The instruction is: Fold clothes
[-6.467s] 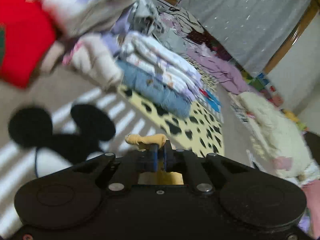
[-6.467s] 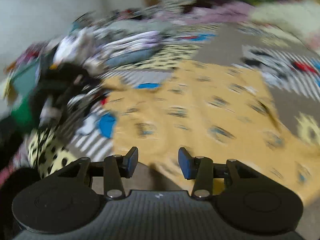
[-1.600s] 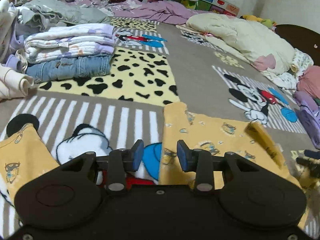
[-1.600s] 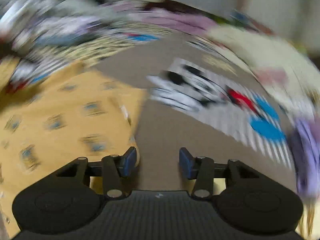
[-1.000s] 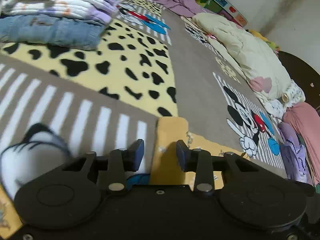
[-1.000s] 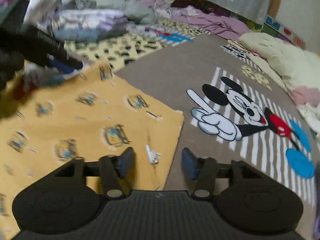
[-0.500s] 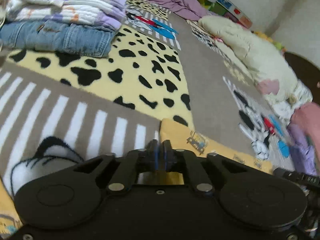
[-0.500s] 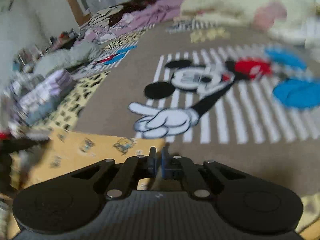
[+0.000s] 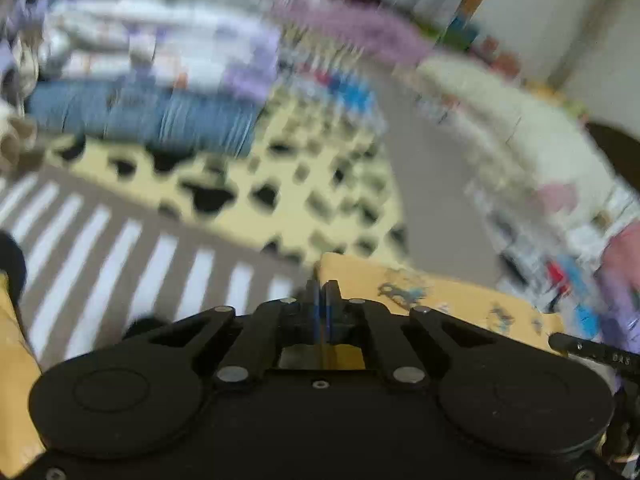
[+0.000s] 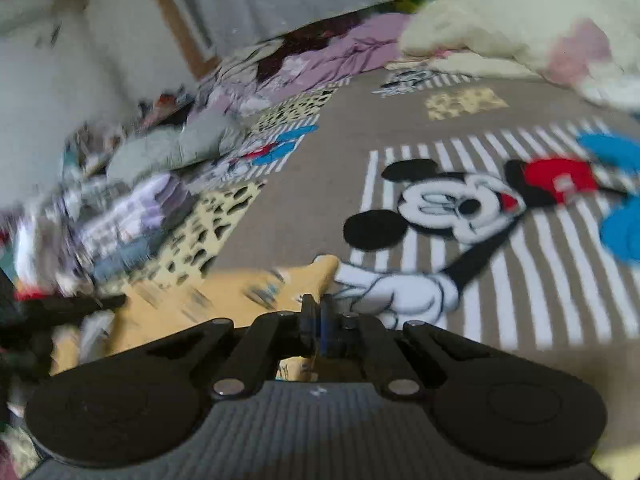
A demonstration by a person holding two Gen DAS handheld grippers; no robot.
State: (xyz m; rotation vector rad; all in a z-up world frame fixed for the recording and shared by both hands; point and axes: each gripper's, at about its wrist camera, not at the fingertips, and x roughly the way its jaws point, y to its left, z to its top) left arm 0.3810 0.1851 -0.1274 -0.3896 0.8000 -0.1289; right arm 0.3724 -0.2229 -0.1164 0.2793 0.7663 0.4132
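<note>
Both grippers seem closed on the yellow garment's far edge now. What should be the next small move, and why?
Probably lift both corners a little and draw them back toward the person, to start the fold. The left gripper and the right gripper have just closed, each pinching a far corner of the yellow garment, which lies flat on the cartoon rug.

Left claw (image 9: 320,292): matte black body, 2 round discs, silver screws, blue pads. Right claw (image 10: 316,312): same, ribbed grey top plate.
</note>
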